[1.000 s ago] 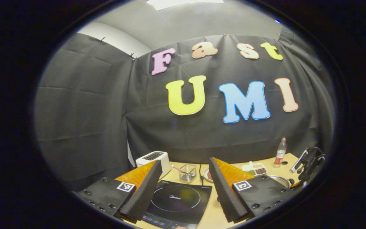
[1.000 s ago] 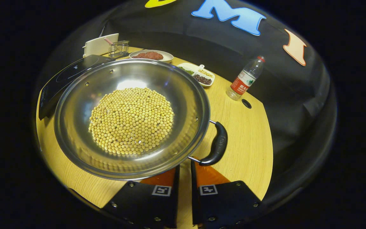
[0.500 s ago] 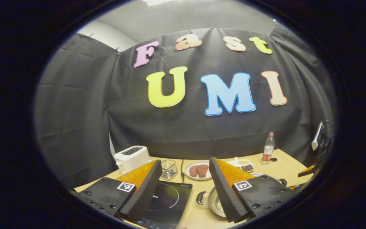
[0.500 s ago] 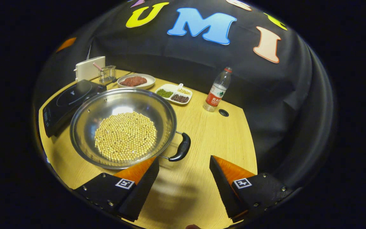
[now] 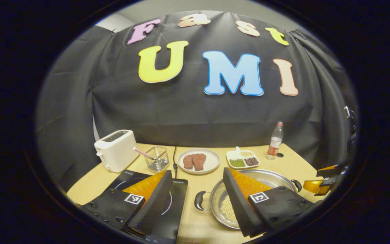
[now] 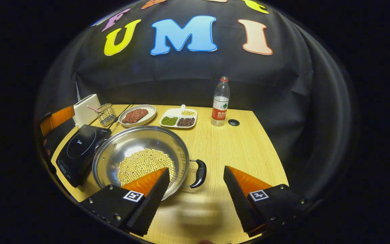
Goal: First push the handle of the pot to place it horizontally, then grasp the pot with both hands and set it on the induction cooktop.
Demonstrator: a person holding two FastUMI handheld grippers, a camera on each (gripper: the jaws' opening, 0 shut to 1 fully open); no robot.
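A steel pot [image 6: 137, 142] holding soybeans [image 6: 141, 164] stands on the wooden table, its two black handles pointing left and right. My right gripper [image 6: 195, 200] is open just in front of the pot's right handle [image 6: 200, 173], touching nothing. The black induction cooktop [image 6: 80, 152] lies to the left of the pot. In the left gripper view, my left gripper [image 5: 195, 203] is open above the gap between the cooktop [image 5: 178, 189] and the pot [image 5: 276, 176], near the pot's left handle [image 5: 199, 200]. The right gripper [image 5: 323, 181] shows at the far right edge of that view.
Along the back of the table stand a white toaster [image 5: 115, 149], a wire basket [image 5: 156, 158], a plate of meat [image 5: 198, 161], a divided dish of beans [image 5: 242, 159] and a water bottle [image 6: 220, 101]. A cable hole [image 6: 233, 122] sits beside the bottle.
My right gripper opened and drew back from the pot, which now looks smaller. The left gripper swung down and to the right, bringing the pot between its fingers' view.
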